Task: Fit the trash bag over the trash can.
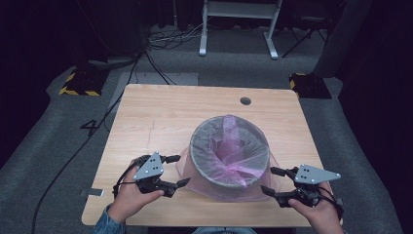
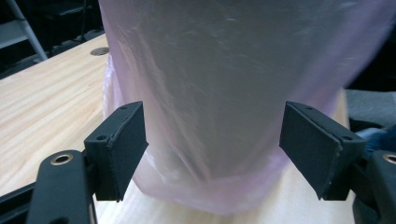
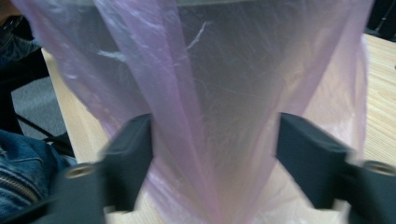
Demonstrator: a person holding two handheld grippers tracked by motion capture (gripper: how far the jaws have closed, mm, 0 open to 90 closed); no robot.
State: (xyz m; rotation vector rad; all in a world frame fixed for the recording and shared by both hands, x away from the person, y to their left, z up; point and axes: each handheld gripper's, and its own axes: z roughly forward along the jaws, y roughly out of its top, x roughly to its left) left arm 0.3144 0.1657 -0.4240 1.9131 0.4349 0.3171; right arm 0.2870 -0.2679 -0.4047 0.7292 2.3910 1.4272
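Pink bag (image 1: 229, 168) lines a grey bin (image 1: 229, 146) standing on the wooden counter (image 1: 160, 112), its loose skirt pooled around the base, flanked by the left tool (image 1: 178, 170) and right tool (image 1: 273, 180), both released, gripping nothing.

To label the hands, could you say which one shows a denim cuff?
The left hand: blue denim cuff at its wrist; the right hand's wrist is bare.

No readable writing at this table.
One mark alone reads as a sign: a dark figure like a "4" on the grey floor (image 1: 90, 127) left of the wooden table (image 1: 156, 112); nothing else carries legible text, brand or label.
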